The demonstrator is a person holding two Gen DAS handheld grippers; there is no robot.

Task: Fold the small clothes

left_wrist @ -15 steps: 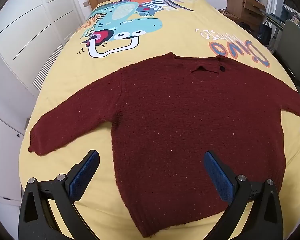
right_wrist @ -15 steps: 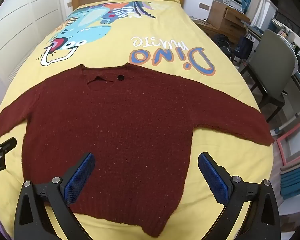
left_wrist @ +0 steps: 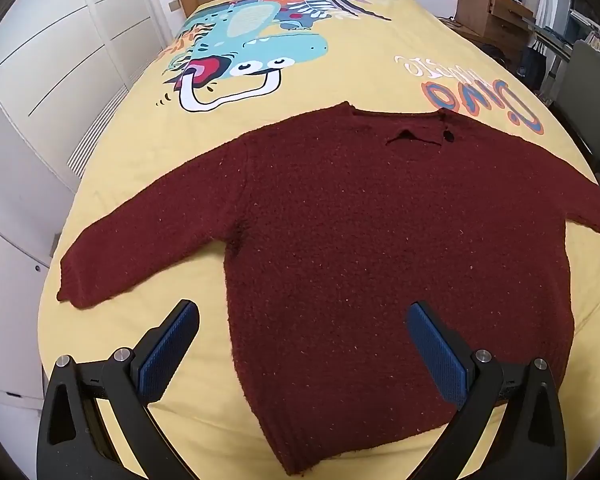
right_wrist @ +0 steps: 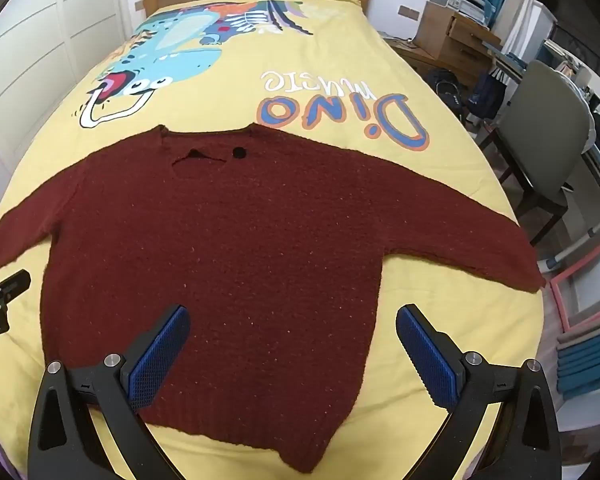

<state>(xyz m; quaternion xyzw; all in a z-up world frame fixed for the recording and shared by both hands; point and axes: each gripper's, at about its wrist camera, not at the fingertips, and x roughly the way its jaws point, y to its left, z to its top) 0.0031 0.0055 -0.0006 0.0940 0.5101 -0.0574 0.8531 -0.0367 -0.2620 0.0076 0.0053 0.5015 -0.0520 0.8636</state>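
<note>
A dark red knitted sweater (left_wrist: 380,240) (right_wrist: 228,248) lies flat and face up on the yellow dinosaur bedspread (left_wrist: 340,60) (right_wrist: 340,80), both sleeves spread out, collar toward the headboard. My left gripper (left_wrist: 300,344) hovers open above the sweater's left hem side, with nothing between its blue pads (left_wrist: 168,352). My right gripper (right_wrist: 292,348) hovers open above the lower right part of the body, also holding nothing. Part of the left gripper (right_wrist: 0,300) shows at the left edge of the right wrist view.
White wardrobe doors (left_wrist: 40,80) run along the bed's left side. A grey chair (right_wrist: 548,148) and a wooden desk (right_wrist: 452,36) with clutter stand to the right. Folded blue and grey cloths (right_wrist: 588,356) lie stacked at the lower right.
</note>
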